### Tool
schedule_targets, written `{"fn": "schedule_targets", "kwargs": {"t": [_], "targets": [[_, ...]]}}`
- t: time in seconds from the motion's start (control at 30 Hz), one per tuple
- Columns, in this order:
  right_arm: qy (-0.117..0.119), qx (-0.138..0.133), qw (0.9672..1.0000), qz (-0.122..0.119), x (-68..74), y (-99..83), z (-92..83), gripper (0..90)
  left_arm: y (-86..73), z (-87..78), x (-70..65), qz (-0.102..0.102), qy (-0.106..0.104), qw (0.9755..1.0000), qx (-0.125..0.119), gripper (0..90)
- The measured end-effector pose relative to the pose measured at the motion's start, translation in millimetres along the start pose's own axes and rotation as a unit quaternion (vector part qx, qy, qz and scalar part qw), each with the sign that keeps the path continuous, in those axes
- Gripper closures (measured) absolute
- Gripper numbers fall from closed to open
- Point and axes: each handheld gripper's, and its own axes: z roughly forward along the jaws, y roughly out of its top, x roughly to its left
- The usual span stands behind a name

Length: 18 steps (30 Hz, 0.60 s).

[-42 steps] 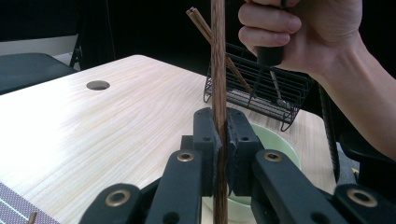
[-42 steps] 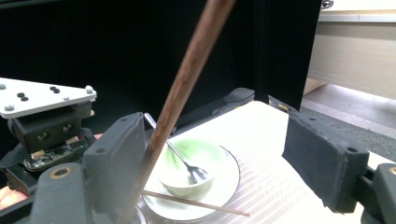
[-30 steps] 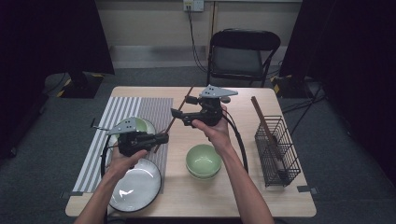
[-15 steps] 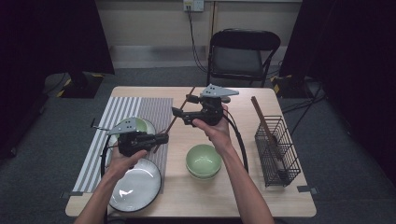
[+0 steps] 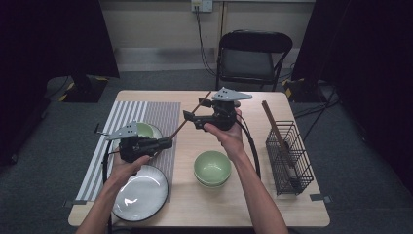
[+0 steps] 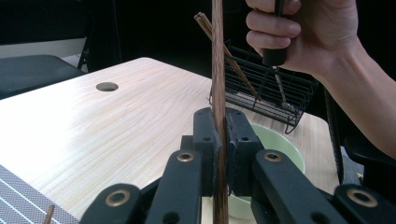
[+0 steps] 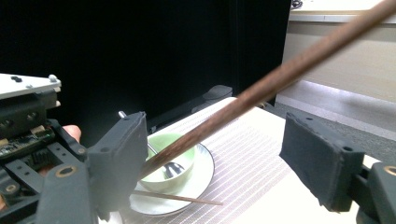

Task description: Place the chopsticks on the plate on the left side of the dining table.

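Observation:
A long brown chopstick (image 5: 192,114) slants up over the table from lower left to upper right. My left gripper (image 5: 168,143) is shut on its lower end; in the left gripper view the pads (image 6: 210,140) pinch the upright stick (image 6: 218,70). My right gripper (image 5: 187,117) is held higher and points left, its jaws wide open around the same chopstick. In the right gripper view the stick (image 7: 261,88) crosses the gap between the pads (image 7: 317,158) without touching them. A second chopstick (image 7: 177,198) lies across the saucer below.
A small green bowl with a spoon (image 7: 170,163) sits on a saucer on the striped placemat (image 5: 122,122). Nearby are a grey plate (image 5: 141,195), a larger green bowl (image 5: 212,168), and a wire basket (image 5: 290,156) holding chopsticks at the right. A chair (image 5: 253,53) stands behind the table.

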Motion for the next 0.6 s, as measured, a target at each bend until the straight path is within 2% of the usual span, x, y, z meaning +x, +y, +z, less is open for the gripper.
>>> {"fn": "schedule_targets", "kwargs": {"t": [0.27,0.6], "targets": [[-0.009,0.002,0.9999,0.005,-5.9,-4.5,-3.5,23.0,3.4,-8.4,1.6,-0.003,0.004,0.9999,-0.016,84.5],[-0.017,0.005,0.9998,0.006,-10.6,-6.4,-9.4,22.7,3.6,-9.9,2.0,-0.003,0.002,0.9999,-0.015,84.5]]}}
